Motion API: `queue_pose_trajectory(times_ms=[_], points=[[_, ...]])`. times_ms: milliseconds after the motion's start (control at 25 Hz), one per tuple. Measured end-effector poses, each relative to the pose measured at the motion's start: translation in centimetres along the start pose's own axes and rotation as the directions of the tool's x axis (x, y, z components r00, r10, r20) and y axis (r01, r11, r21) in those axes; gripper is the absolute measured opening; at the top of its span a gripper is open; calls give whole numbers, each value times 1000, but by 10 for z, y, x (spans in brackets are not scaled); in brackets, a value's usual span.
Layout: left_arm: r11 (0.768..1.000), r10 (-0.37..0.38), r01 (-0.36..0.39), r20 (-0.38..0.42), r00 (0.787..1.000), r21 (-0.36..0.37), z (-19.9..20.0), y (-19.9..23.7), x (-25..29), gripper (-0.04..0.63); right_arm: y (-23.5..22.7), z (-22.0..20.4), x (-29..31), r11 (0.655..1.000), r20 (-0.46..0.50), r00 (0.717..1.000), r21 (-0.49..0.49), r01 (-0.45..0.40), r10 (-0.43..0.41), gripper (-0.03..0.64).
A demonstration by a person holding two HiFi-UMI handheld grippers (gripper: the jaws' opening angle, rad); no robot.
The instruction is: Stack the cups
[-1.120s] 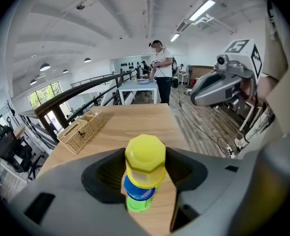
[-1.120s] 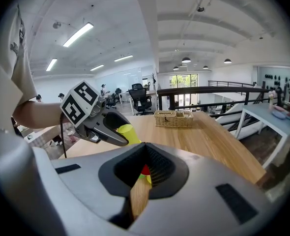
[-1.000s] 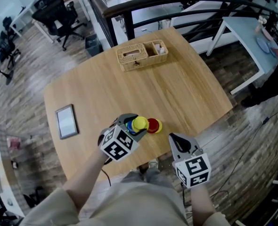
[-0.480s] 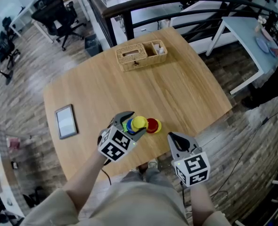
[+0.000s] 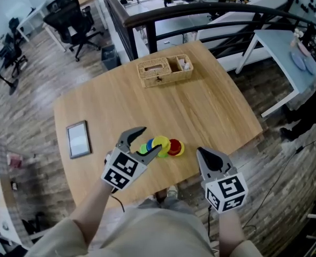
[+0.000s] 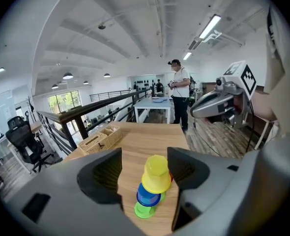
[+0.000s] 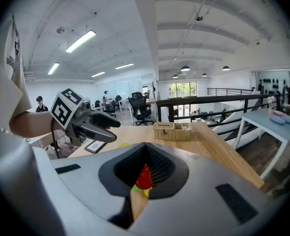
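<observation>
A tower of upturned cups stands near the table's front edge: a yellow cup (image 6: 157, 173) on a blue cup (image 6: 147, 196) on a green cup (image 6: 144, 210). Beside it is a red cup (image 5: 174, 145) with a yellow rim showing under it. My left gripper (image 5: 148, 140) hangs open above and left of the tower. Its jaws have just been opening, and the tower shows between them, below and untouched. My right gripper (image 5: 203, 154) is shut and empty, right of the cups. Through its notch I see the red cup (image 7: 144, 177).
A wicker basket (image 5: 165, 70) sits at the table's far side and a tablet (image 5: 78, 140) lies at the left. A dark railing (image 5: 201, 12) runs behind the table (image 5: 211, 106). A white side table (image 5: 286, 52) is to the right. A person (image 6: 180, 95) stands far off.
The left gripper, which was close around the yellow cup, has opened and lifted back to the left, leaving the tower standing free. The right gripper has risen slightly, still shut.
</observation>
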State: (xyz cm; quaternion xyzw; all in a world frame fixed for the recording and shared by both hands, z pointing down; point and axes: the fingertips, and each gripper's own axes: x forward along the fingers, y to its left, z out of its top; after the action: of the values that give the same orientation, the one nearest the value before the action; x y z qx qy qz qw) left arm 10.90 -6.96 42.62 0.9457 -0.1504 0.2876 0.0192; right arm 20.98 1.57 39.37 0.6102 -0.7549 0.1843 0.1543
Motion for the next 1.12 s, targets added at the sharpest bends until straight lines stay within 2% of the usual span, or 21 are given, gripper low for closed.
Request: queue_pose_trajectory(times_ms=[240, 440, 680, 840, 1000, 1120], points=[[996, 84, -82, 76, 994, -33, 23, 12, -49, 298, 17, 38, -19, 999, 80, 997, -51, -7, 11, 25], [989, 144, -139, 143, 979, -45, 39, 9, -92, 295, 37, 68, -43, 997, 146, 989, -70, -17, 28, 25], [971, 233, -216, 196, 952, -105, 41, 13, -135, 212, 57, 97, -59, 994, 208, 976, -101, -41, 62, 25], [938, 334, -297, 247, 909, -178, 33, 20, -164, 99, 71, 101, -64, 991, 224, 971, -119, -64, 89, 25], [920, 383, -336, 286, 879, -200, 22, 20, -189, 49, 92, 103, -69, 982, 240, 959, -147, -117, 150, 25], [916, 388, -337, 273, 880, -216, 9, 16, -199, 28, 106, 101, -66, 974, 227, 955, -165, -157, 192, 25]])
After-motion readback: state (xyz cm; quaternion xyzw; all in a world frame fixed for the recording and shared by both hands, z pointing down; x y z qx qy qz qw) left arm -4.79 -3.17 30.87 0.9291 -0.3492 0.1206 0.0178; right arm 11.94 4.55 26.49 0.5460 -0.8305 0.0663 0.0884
